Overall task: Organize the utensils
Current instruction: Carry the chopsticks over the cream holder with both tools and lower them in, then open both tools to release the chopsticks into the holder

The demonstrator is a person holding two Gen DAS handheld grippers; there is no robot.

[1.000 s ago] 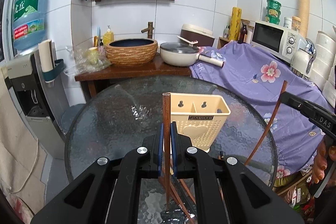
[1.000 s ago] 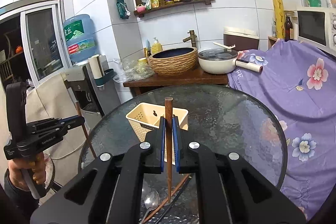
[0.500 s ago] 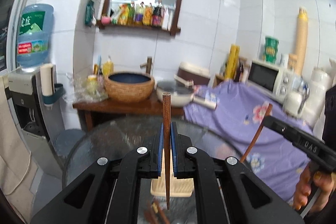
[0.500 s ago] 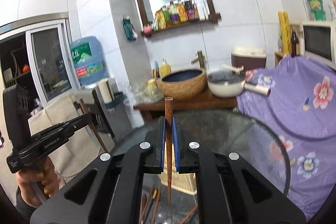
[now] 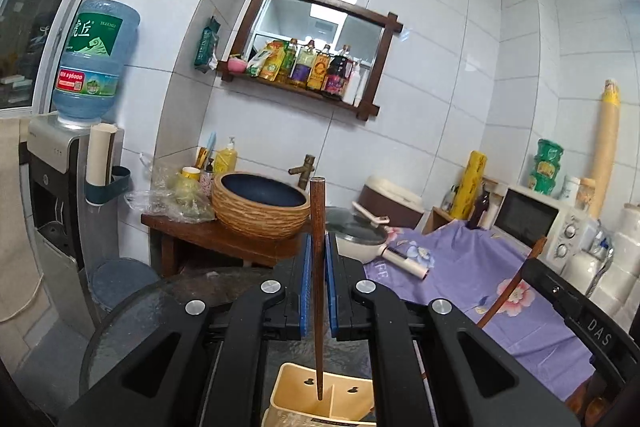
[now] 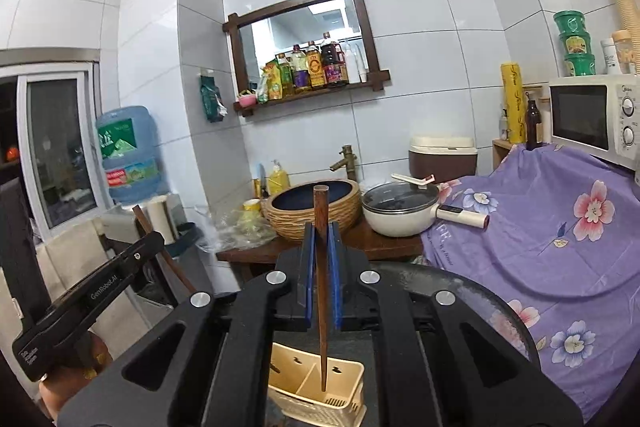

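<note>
Two grippers each clamp a single dark wooden chopstick between blue finger pads. At the lower centre of the left wrist view, the left gripper (image 5: 316, 287) is closed on its chopstick (image 5: 317, 267), which stands nearly upright with its thick end up and its thin tip hanging over the cream utensil holder (image 5: 296, 393) at the bottom edge; whether the tip is above or just inside the holder's mouth cannot be told. At the lower centre of the right wrist view, the right gripper (image 6: 320, 279) pinches the second chopstick (image 6: 321, 267) the same way, tip down over the right-hand compartment of that divided holder (image 6: 348, 375), which sits on the round glass table (image 6: 492, 307). Each gripper also shows at the side of the other's view, holding its stick slanted. Behind, across the middle of both frames, stand a woven basin (image 5: 260, 209), a lidded white pan (image 6: 400, 211), a purple flowered cloth (image 6: 560, 227) and a microwave (image 6: 592, 119).
</note>
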